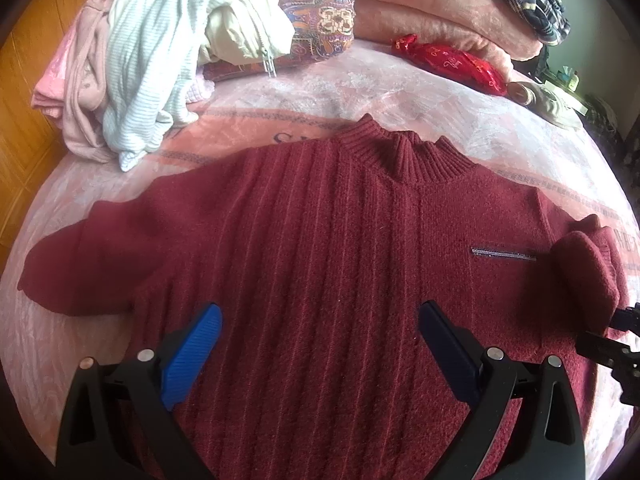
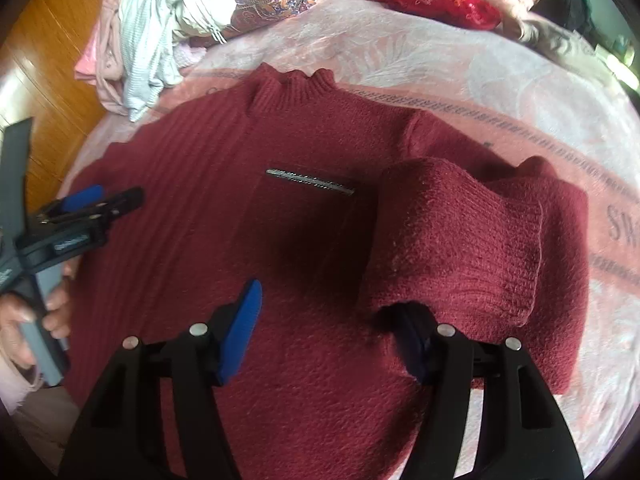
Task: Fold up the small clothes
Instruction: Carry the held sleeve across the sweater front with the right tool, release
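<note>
A dark red knitted sweater (image 1: 320, 216) lies front up on the pink bedspread (image 1: 400, 92), collar (image 1: 404, 152) away from me, with a short zip (image 1: 504, 255) on its chest. One sleeve (image 1: 76, 264) stretches out flat to the left. The other sleeve (image 2: 460, 240) is folded in over the body, and its ribbed cuff (image 2: 520, 256) drapes over one finger of my right gripper (image 2: 328, 320). That gripper is open and its pads press on nothing. My left gripper (image 1: 320, 320) hangs open over the lower front of the sweater, nothing between its fingers. In the right wrist view the left gripper (image 2: 120, 200) shows in a person's hand (image 2: 52, 312).
A heap of white and pink clothes (image 1: 132, 72) lies at the bed's far left corner, beside a patterned cloth (image 1: 324, 20). Folded pink blankets (image 1: 432, 4) and a red wrapped bundle (image 1: 452, 62) lie along the back. A wooden floor (image 1: 24, 128) borders the bed on the left.
</note>
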The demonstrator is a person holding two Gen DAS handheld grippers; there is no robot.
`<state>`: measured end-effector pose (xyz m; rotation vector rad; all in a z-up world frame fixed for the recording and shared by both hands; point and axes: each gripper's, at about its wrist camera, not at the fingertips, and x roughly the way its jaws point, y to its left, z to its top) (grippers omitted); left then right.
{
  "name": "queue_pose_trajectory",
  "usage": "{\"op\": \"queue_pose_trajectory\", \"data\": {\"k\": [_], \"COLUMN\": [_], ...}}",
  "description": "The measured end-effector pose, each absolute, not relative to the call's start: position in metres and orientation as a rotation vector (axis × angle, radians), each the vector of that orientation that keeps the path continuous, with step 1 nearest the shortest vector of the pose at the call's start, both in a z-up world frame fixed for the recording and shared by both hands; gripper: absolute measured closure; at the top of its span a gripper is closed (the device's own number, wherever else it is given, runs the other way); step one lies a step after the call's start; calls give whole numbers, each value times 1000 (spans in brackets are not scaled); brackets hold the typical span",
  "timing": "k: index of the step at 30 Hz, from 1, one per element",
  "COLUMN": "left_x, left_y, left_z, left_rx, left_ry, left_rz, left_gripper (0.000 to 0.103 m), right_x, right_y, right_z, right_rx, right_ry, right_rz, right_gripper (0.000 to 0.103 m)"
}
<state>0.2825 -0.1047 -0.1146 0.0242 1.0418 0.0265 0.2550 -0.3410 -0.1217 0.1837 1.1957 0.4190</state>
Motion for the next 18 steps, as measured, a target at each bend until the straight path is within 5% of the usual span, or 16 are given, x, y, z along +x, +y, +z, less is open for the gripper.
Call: {"op": "queue_pose_trajectory", "data": {"k": [5,9,12,16,18], "left_x": [288,289,288,289,290], "left_y": [-132,-148,-150,-147,-141], "left_z": [-120,-117,-115,-114,-116], "left_rx": [44,76,78,113,104], "left_ry": [1050,1032,1031,1019,1032], "left_rz": [-8,-9,-13,0,3], "left_gripper": [4,4,4,4,4], "right_x": [250,253,256,264,267], "right_y": [-372,-378,-376,-353,-334], "right_z": [-113,-122,-128,-127,-129], "right_rx": [352,369,392,374,348], "right_ry": [1177,1197,1207,1202,1237], "right_rz": [484,439,427,493,516], "right_gripper": [44,72,77,76,57]}}
